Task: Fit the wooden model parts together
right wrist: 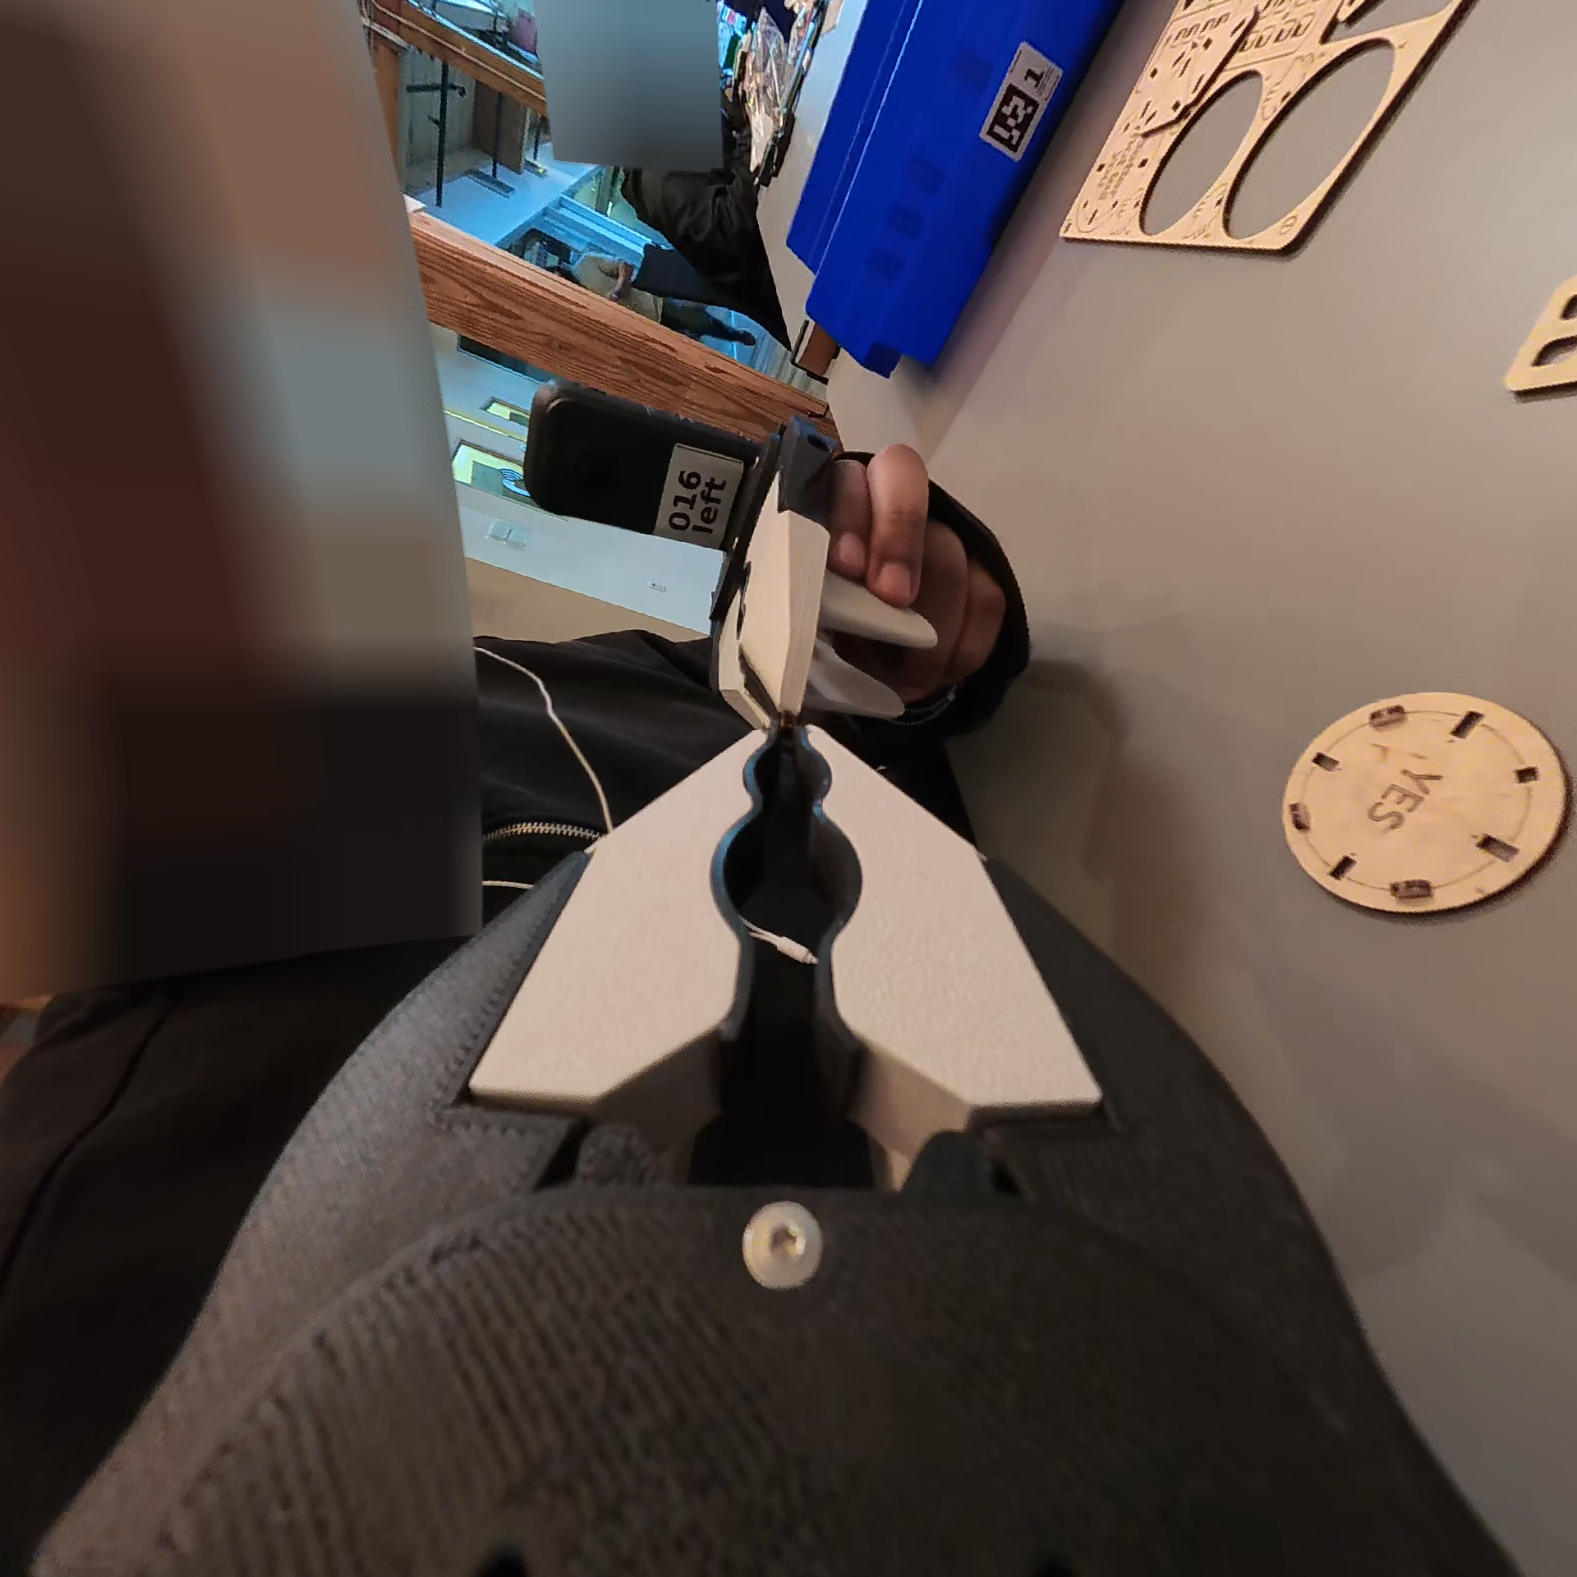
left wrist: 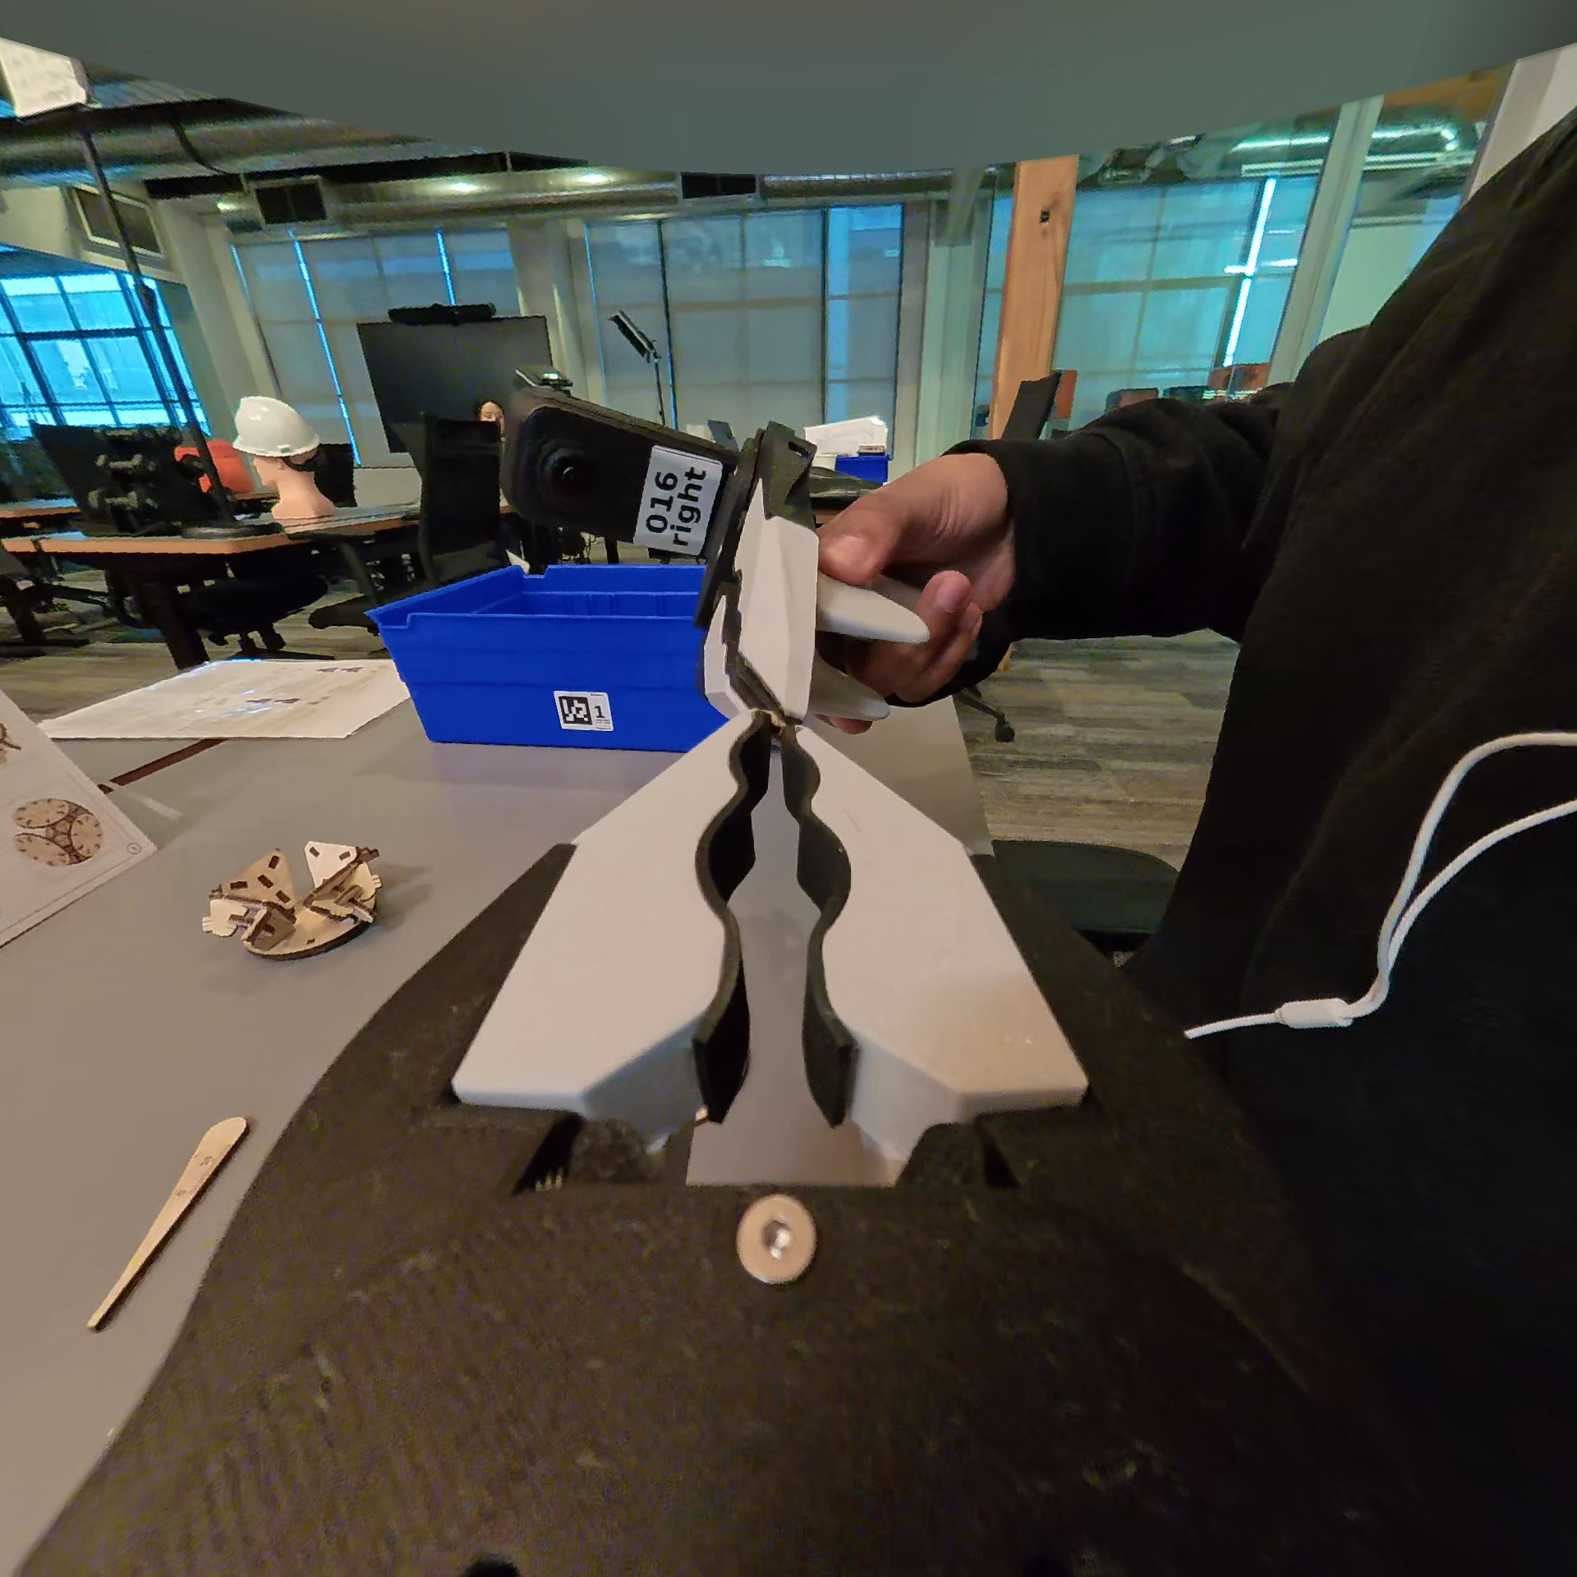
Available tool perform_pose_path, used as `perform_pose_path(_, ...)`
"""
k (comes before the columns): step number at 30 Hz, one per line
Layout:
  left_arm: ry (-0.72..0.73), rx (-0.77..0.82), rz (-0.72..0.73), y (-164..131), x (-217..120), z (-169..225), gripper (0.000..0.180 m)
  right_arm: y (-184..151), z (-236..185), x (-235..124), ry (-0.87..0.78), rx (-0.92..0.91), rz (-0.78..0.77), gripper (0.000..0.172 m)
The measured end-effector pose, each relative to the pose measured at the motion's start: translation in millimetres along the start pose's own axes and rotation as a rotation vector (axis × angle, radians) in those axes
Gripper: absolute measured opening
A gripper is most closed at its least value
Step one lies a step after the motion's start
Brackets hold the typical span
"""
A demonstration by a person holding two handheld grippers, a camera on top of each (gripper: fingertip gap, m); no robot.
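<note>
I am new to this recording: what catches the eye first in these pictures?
Two tongs meet tip to tip in mid-air: the left tongs and the right tongs, both shut, with a tiny brown bit at the tips. Behind them on the grey table stands a blue bin, with a wooden disc nearby.

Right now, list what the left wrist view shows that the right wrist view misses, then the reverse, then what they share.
Left wrist view only: a half-built wooden model, a wooden stick, paper sheets.
Right wrist view only: a round wooden disc and a cut-out wooden sheet.
Both: the blue bin, the grey table, and the left gripper and right gripper meeting tip to tip, both shut.
</note>
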State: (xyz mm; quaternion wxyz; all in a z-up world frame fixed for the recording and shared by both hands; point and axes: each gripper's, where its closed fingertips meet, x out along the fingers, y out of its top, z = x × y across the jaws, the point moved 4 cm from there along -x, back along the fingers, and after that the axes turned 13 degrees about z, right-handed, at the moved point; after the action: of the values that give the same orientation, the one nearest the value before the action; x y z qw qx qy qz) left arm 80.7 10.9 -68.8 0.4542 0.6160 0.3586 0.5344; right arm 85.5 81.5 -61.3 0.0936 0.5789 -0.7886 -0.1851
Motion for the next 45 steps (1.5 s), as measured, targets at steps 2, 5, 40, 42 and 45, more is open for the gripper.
perform_pose_path(2, 0.004, 0.001, 0.002, 0.5, -0.3, -0.5, 0.0, 0.8, -0.7, 0.4, 0.007, -0.01, 0.008, 0.002)
perform_pose_path(5, 0.005, 0.001, -0.003, -0.3, -0.1, -0.7, 0.0, 3.4, -1.7, -0.6, 0.009, -0.035, 0.022, 0.008)
perform_pose_path(40, -0.012, -0.015, -0.01, -2.2, 1.2, 1.3, 0.0, 0.7, 0.6, -1.7, 0.009, -0.024, -0.004, 0.001)
perform_pose_path(42, -0.013, -0.015, -0.01, -2.2, 1.2, 1.4, 0.0, 0.6, 0.6, -1.8, 0.009, -0.025, -0.006, 0.0)
perform_pose_path(45, -0.015, -0.016, -0.011, -2.3, 1.3, 1.6, 0.0, 0.3, 0.6, -2.0, 0.011, -0.023, -0.008, 0.0)
